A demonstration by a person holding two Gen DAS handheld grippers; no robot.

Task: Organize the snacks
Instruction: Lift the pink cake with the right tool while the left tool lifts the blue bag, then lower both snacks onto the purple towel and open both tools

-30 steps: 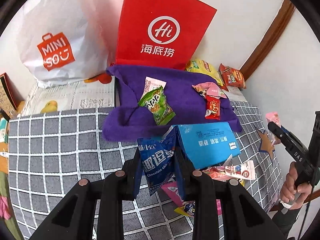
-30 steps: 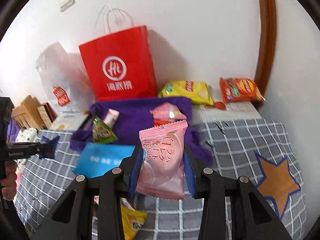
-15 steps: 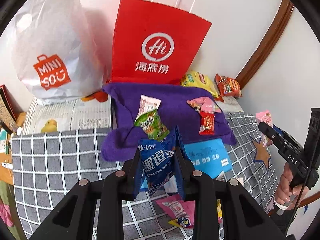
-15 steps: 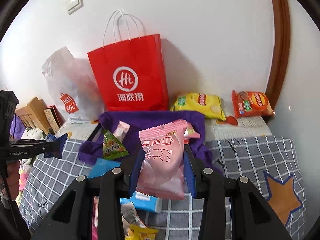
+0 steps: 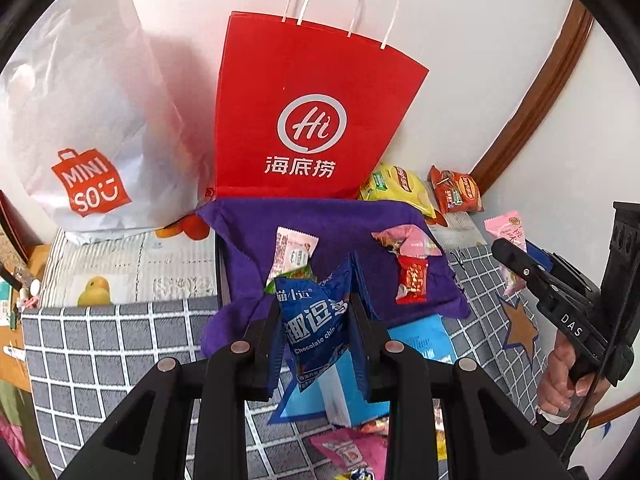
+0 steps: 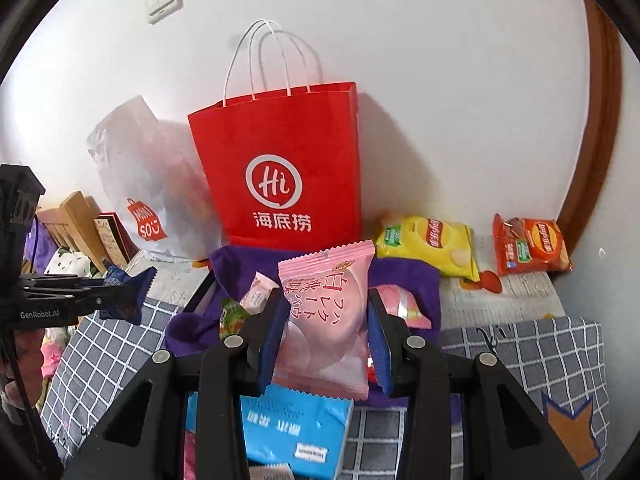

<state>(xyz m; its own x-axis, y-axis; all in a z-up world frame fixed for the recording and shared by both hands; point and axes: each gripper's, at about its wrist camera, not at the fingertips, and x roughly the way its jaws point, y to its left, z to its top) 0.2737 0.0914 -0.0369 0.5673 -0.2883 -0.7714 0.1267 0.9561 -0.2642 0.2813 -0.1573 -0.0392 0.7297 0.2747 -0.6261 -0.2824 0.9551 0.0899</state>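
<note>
Both views are brightly and evenly lit, with soft daylight that seems to come from the near left. The red paper bag [image 5: 316,120] casts a soft shadow on the white wall [image 6: 440,80] to its right. The white plastic bag [image 5: 92,120] is partly washed out, with a pink glow beside it. Fisheye distortion bends the wooden door frame [image 5: 532,92], black vignette fills the corners, and focus stays fairly sharp.

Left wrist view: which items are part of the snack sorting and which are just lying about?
Job:
left gripper clamping blue chocolate-chip packet
right gripper clamping pink wrapped pastry packet
purple cloth holding sorted snacks
red paper bag

Lying about:
white Miniso bag
wall light switch
</note>
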